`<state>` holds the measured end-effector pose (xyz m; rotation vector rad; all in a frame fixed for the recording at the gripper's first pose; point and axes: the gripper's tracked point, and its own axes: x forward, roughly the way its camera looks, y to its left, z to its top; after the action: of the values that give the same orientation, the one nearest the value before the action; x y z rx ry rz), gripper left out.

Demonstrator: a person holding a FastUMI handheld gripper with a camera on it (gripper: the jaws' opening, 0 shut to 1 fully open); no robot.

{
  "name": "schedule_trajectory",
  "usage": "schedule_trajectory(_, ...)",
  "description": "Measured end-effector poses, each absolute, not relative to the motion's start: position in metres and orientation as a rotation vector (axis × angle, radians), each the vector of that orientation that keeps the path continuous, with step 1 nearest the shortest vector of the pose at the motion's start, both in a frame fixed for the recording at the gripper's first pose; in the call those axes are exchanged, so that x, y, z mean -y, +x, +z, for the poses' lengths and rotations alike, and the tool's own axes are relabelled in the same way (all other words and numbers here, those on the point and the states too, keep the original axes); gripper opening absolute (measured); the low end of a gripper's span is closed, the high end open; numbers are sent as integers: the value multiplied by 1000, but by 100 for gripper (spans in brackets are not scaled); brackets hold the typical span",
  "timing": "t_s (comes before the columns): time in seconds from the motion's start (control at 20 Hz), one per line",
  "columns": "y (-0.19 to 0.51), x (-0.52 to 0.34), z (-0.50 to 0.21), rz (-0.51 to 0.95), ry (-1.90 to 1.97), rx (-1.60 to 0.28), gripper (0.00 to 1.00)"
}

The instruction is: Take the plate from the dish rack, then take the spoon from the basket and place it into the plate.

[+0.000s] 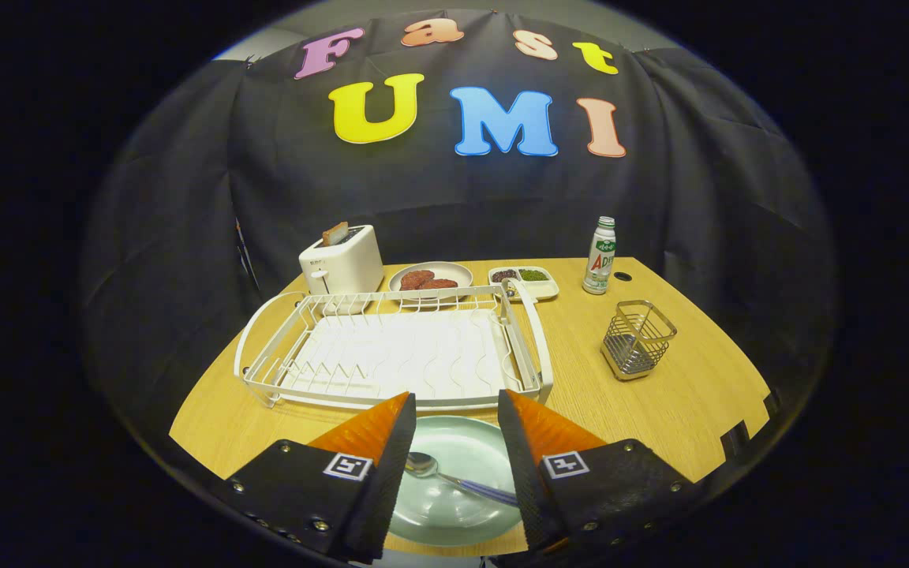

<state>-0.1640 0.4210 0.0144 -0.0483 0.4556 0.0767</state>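
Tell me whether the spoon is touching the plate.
Touching. The gripper view shows the spoon lying inside the plate, bowl and handle on its surface, between the open gripper fingers, which hold nothing.

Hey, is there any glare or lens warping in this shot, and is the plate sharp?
Gripper view: fisheye bows the wooden table edge; overhead light washes out the white wire dish rack tray; pale green plate and metal spoon look sharp between the open gripper fingers.

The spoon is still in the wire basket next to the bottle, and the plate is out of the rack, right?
Not quite. The gripper view shows the spoon lying in the plate, between the open gripper's fingers. The wire basket holds no spoon. The plate is indeed out of the dish rack.
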Motion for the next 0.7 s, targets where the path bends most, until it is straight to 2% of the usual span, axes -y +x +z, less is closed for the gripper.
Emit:
schedule_trajectory(0.4, -154, -410, 36, 52, -52, -422, 64)
schedule_trajectory(0.7, -138, -397, 134, 29, -58, -226, 64)
